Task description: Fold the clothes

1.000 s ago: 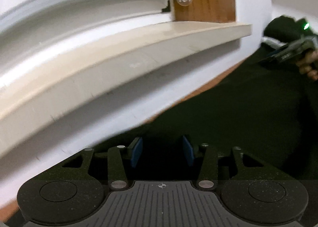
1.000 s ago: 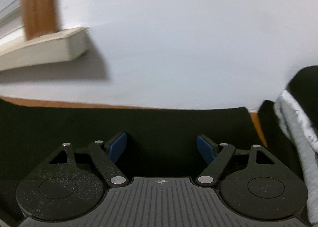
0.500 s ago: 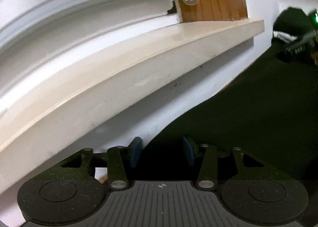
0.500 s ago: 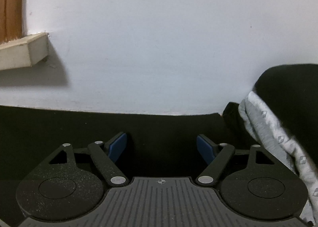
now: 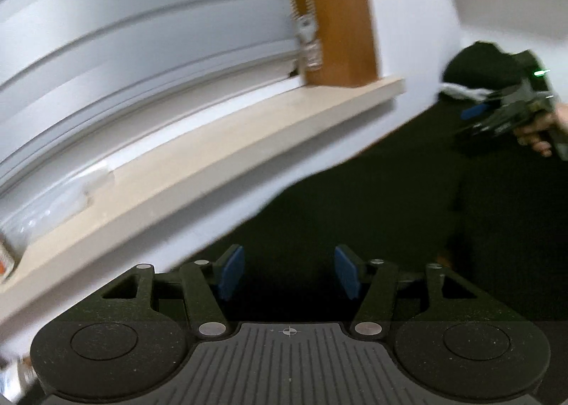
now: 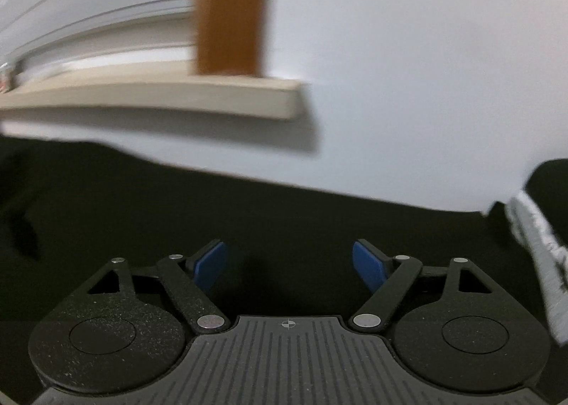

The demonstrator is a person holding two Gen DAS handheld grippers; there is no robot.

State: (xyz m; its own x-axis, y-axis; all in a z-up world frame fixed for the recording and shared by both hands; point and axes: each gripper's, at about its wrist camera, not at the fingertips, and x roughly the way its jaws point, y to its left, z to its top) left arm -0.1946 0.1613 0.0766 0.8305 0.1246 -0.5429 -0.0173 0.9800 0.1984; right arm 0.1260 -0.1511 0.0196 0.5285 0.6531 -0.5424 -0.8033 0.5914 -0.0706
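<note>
A dark cloth (image 5: 372,199) is lying spread flat below a white wall (image 5: 408,32), filling the lower half of both wrist views. Its surface is looking matte, soft and nearly black, with little weave showing in the blur. Its far edge is running along the foot of the wall, so the long axis seems to be lying parallel to the wall, though its ends are not in view and its facing cannot be told.

The left gripper (image 5: 289,272) is hanging over the cloth, its blue pads (image 5: 230,272) standing moderately apart; the jaws have just been opening, with nothing pressed between them. The right gripper (image 6: 289,264) is poised over the same cloth (image 6: 248,220), jaws wide and likewise just opening, gripping nothing.

A beige sill (image 5: 248,142), smooth and slab-like, is jutting from the wall beneath a brown wooden post (image 5: 333,14). At the right, a grey patterned garment (image 6: 543,263) is lying crumpled beside another dark heap (image 6: 553,185).
</note>
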